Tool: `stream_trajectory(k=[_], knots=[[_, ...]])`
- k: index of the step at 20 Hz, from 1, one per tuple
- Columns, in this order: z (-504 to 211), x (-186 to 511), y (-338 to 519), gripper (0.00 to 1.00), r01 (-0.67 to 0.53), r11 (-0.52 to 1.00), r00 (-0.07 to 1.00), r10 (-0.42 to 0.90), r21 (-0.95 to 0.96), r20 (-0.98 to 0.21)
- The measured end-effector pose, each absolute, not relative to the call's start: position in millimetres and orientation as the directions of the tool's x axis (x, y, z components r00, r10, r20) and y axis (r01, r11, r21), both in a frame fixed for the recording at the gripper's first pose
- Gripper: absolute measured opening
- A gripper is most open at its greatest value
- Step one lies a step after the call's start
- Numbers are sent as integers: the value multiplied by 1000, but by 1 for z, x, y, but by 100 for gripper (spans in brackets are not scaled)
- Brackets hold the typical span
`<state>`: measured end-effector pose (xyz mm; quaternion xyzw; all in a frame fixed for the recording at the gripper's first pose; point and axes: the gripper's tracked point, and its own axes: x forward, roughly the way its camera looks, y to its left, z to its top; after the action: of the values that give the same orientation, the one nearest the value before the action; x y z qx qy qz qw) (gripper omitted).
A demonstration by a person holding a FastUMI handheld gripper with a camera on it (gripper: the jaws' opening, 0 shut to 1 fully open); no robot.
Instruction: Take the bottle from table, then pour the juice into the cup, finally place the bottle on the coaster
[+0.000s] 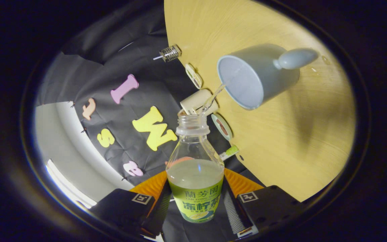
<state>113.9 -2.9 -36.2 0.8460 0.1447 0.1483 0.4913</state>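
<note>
Pinching the bottle (195,168) between both fingers, the gripper (196,208) holds it by the label part, one finger on each side of it. The view is rolled, so the table (281,141) stands steep beside the bottle. The bottle has no cap & is approx. half full of pale juice. A thin stream (213,97) runs from its mouth to the open side of the cup (257,75), just beyond the neck. The cup is grey w/ a knob-like handle and sits on the table. Near the table edge, beyond the bottle mouth, lie small things: a cream cylinder (197,101), a round flat disc (222,126), a green-tipped tube (229,153), a white clip (193,75), a wire spring piece (170,53). If the disc is the coaster, I cannot tell.
</note>
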Motion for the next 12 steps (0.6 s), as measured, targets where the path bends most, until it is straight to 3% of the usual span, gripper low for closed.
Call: stream_trajectory(k=[12], knots=[[-31, 118, -6, 79, 125, -558, 909, 395, 820, 130]])
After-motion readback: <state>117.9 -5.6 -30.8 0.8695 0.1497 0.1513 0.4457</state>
